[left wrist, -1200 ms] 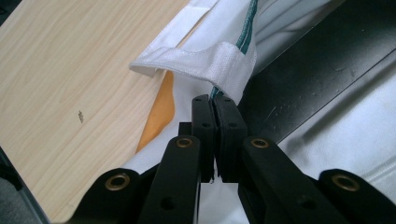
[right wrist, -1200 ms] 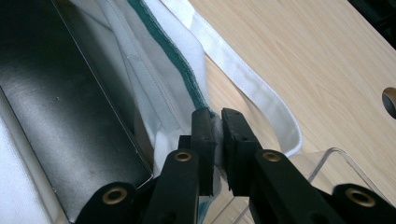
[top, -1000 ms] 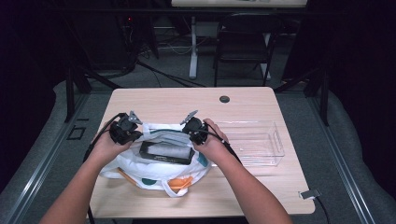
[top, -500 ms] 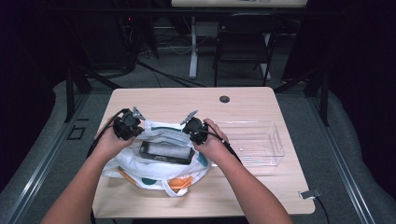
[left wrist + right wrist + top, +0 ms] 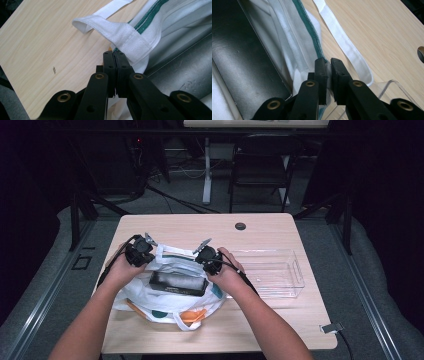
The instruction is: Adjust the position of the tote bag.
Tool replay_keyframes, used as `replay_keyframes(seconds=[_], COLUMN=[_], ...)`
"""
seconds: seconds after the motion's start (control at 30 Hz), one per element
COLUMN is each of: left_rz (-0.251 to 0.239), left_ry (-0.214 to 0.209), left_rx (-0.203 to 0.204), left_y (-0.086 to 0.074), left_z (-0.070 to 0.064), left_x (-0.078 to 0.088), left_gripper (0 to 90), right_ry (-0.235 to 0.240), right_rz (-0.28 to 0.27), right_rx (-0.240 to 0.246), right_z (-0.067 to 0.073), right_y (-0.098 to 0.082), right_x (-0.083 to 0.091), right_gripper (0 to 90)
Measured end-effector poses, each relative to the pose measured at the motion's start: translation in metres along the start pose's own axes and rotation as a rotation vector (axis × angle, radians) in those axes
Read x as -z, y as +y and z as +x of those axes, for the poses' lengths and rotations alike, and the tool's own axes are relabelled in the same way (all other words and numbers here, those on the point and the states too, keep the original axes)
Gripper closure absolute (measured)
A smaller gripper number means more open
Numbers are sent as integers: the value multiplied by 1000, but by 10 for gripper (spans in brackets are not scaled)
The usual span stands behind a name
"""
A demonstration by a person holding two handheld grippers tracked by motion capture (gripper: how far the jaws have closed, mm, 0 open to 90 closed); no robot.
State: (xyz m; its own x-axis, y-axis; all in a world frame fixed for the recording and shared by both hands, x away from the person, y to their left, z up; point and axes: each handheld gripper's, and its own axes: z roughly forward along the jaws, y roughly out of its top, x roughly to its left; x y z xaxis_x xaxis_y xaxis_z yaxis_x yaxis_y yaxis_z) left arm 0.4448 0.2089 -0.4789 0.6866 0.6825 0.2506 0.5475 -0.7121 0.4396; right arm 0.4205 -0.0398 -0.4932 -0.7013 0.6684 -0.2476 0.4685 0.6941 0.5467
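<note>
So from the high view, a pale wood-grain desk (image 5: 260,330) with rounded corners is sitting in a dark room, grey carpet around it, a black chair (image 5: 260,175) and cables lying behind. A floppy white fabric bag (image 5: 170,297) with coloured dots is slumping at the near-left part of the desk, a flat dark package (image 5: 177,282) lying in its open mouth, and a clear plastic tray (image 5: 272,272) is sitting just beside it on the right. The left claw (image 5: 145,251) and right claw (image 5: 206,255) are holding the bag's rim at its far side, one at each end of the opening. In the left gripper view, the left claw (image 5: 115,53) is pinching shut on the bag's white woven edge right under a stitched-on strap (image 5: 110,27), green trim running along the hem, smooth wood grain to the left. In the right gripper view, the right claw (image 5: 327,61) is clamping closed on a fold of the same bag rim with the green trim, the glossy black package (image 5: 242,62) lying to its left, another white strap (image 5: 344,45) trailing over the desk, and the see-through tray corner (image 5: 392,86) poking in low right.
</note>
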Motion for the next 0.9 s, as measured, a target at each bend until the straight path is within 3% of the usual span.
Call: replay_keyframes(seconds=[0.4, 0.9], left_rz=[18, 42], left_ry=[2, -27], left_rx=[12, 40], left_y=[1, -2], left_z=[4, 7], left_x=[-14, -31], left_gripper=[889, 889], right_ry=[3, 6], right_rz=[1, 4], right_rx=[1, 1], right_z=[1, 2], right_y=[0, 1], right_x=[-1, -4], right_gripper=[838, 838])
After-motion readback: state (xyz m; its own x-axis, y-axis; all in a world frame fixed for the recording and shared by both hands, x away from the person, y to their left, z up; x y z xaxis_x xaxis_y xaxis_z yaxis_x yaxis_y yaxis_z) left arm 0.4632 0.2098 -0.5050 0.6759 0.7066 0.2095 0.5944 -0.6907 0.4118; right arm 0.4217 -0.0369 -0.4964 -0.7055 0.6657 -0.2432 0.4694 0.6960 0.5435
